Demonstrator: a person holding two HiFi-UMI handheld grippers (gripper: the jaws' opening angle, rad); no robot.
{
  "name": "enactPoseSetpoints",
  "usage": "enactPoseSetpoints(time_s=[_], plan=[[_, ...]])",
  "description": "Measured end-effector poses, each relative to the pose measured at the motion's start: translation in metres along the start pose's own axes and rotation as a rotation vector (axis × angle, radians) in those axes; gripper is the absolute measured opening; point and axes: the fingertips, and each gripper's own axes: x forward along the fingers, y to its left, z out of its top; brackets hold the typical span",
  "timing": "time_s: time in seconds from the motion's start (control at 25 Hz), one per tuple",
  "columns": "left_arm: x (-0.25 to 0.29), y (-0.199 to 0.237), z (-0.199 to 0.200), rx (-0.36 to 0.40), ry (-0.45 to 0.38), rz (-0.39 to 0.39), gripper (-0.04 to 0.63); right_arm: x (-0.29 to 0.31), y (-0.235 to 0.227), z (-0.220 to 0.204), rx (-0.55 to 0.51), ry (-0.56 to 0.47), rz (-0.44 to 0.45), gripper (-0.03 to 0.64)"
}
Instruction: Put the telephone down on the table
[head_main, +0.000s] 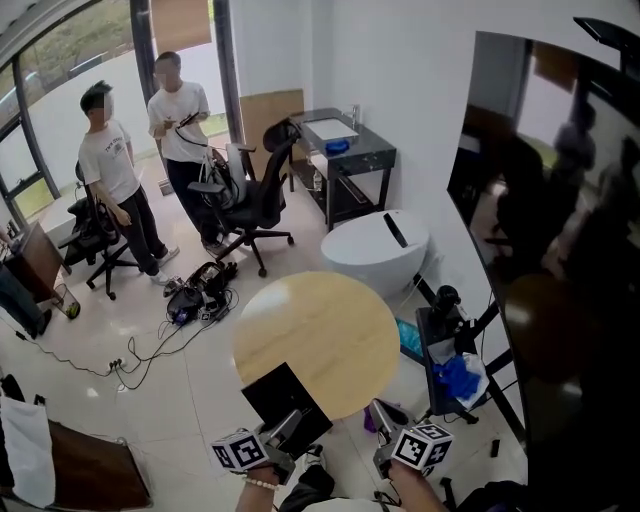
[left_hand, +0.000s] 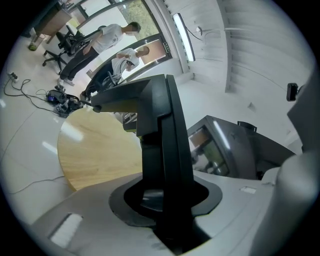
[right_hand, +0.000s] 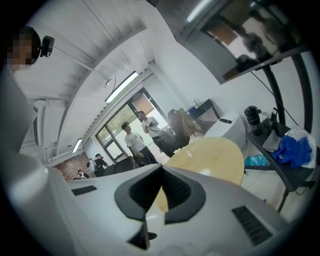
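The telephone (head_main: 283, 398) is a flat black slab held over the near edge of the round wooden table (head_main: 320, 330). My left gripper (head_main: 288, 432) is shut on its lower end. In the left gripper view the telephone (left_hand: 162, 135) stands edge-on between the jaws of the left gripper (left_hand: 165, 197), with the table (left_hand: 95, 150) beyond it. My right gripper (head_main: 383, 415) hovers by the table's near right rim. In the right gripper view its tips meet, so the right gripper (right_hand: 161, 168) is shut on nothing, and the table (right_hand: 215, 157) lies ahead.
Two persons (head_main: 140, 150) stand at the back left among office chairs (head_main: 255, 195), with cables (head_main: 190, 300) on the floor. A white round tub (head_main: 375, 250) sits behind the table. A large dark screen (head_main: 560, 250) and a stand with blue cloth (head_main: 458, 378) are on the right.
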Motion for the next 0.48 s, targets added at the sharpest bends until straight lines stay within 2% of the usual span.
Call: enactPoseSetpoints(time_s=[0.2, 0.48], plan=[[0.025, 0.011, 0.01, 0.006, 0.056, -0.018, 0.166, 0.019, -0.006, 0.007, 0.01, 0.011, -0.023, 0.002], [0.061, 0.042, 0.012, 0.023, 0.155, -0.005, 0.166, 0.043, -0.019, 0.012, 0.034, 0.019, -0.051, 0.002]])
